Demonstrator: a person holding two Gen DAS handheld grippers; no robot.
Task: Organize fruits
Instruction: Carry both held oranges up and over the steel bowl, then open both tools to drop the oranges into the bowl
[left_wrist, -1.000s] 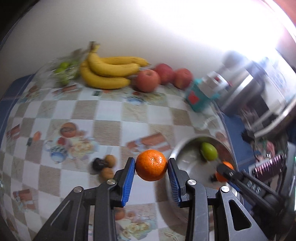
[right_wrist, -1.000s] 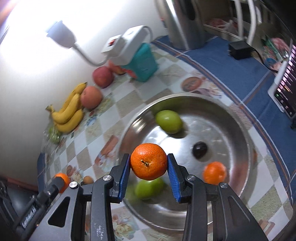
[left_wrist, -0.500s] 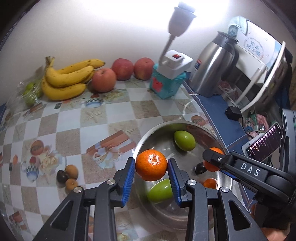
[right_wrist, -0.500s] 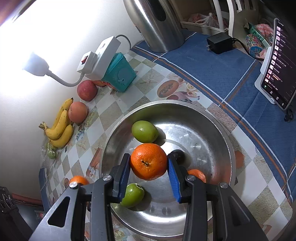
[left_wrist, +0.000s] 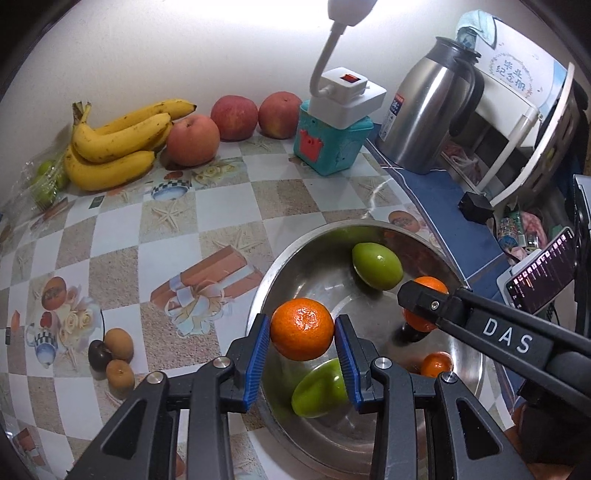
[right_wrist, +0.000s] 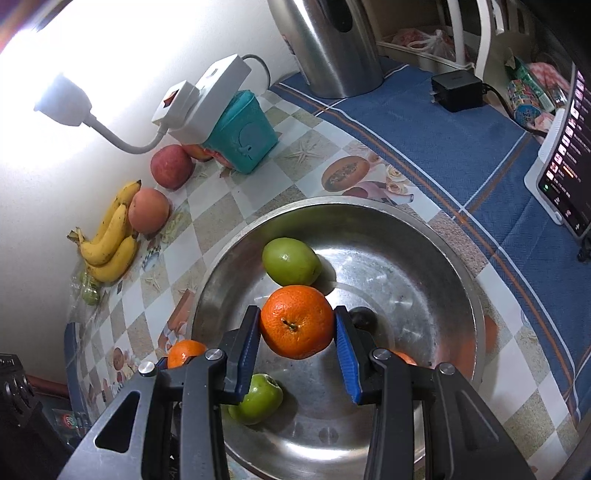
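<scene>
Both claws hang above the steel bowl — the drop is straight down. The left claw grips one mandarin, the right claw clamps another mandarin — the right sits nearer the middle.

The left gripper is matte black with triangular cut-outs in its arms, silver round screws at the joints and blue ribbed pads on its fingers. The right gripper looks the same, and at three o'clock in the left wrist view its arm bears white letters "DAS".
</scene>
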